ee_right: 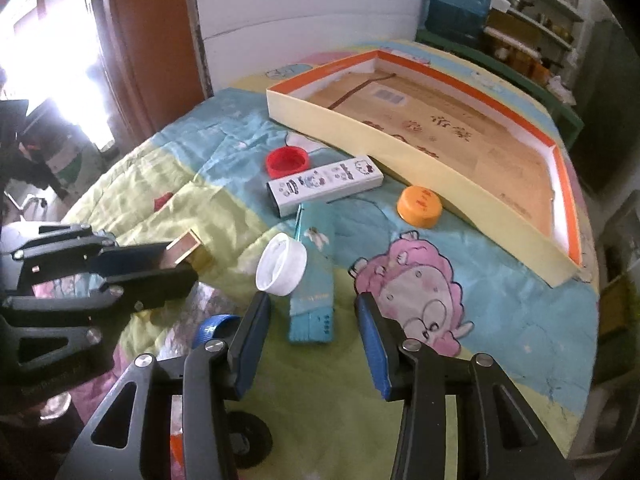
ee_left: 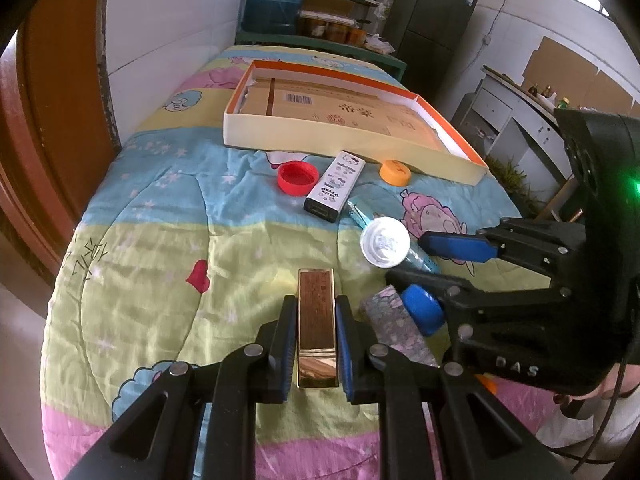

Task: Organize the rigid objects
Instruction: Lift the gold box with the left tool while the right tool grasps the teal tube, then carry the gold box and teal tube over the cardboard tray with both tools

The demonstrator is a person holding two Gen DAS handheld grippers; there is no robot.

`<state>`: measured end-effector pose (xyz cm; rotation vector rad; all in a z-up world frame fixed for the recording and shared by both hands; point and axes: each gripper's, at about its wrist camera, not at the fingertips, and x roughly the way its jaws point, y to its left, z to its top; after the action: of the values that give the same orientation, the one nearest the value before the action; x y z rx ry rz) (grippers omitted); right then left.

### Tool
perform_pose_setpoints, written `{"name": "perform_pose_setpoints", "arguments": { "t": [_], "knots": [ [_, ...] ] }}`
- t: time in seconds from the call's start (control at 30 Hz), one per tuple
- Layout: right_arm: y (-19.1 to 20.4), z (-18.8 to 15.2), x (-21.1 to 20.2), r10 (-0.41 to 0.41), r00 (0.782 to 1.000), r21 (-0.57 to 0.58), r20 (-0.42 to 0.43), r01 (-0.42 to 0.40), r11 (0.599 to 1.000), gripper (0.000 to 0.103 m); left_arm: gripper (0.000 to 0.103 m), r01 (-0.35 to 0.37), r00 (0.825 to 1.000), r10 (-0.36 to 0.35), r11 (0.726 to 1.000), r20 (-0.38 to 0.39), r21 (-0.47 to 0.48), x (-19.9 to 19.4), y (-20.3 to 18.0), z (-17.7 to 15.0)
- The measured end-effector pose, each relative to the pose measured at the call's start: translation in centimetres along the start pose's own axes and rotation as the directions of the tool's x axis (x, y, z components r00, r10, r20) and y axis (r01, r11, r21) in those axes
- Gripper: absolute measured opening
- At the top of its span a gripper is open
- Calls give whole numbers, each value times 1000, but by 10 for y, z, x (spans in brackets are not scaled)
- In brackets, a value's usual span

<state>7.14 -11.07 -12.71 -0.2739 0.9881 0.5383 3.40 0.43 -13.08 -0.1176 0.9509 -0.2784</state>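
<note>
Left tool (ee_left: 316,344) clamps the gold box (ee_left: 316,320); right tool (ee_right: 312,344) gapes wide, holding nothing.

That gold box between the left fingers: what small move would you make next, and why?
Probably lift it and carry it toward the shallow orange-rimmed tray. The left gripper looks closed on the gold box, which sits low on the quilt, and the tray holds none of the loose items. The right gripper is open and holds nothing.
</note>
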Motion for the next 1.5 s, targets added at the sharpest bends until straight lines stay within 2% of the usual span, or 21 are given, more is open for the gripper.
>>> {"name": "perform_pose_setpoints", "arguments": {
  "t": [0.07, 0.5, 0.73, 1.03, 1.3, 1.5],
  "knots": [
    [0, 1, 0, 13, 1000, 4, 3, -13, 1000, 23, 19, 0, 1000, 0, 1000, 0, 0, 1, 0, 1],
    [-8, -13, -17, 33, 999, 89, 33, -36, 995, 23, 18, 8, 1000, -8, 1000, 20, -5, -3, 2, 4],
    [-21, -18, -40, 12, 997, 166, 76, -24, 986, 23, 18, 0, 998, -1, 1000, 61, 23, -17, -5, 14],
    [-34, -18, -65, -17, 992, 209, 126, -10, 978, 23, 18, 7, 995, -11, 999, 98, 43, -28, -12, 32],
    [-49, -10, -85, -49, 984, 233, 170, 9, 972, 23, 18, -2, 990, -9, 997, 140, 79, -38, -19, 60],
    [-66, 6, -95, -82, 976, 243, 202, 31, 970, 23, 18, -16, 985, -3, 994, 173, 104, -43, -24, 96]
  ]
}}
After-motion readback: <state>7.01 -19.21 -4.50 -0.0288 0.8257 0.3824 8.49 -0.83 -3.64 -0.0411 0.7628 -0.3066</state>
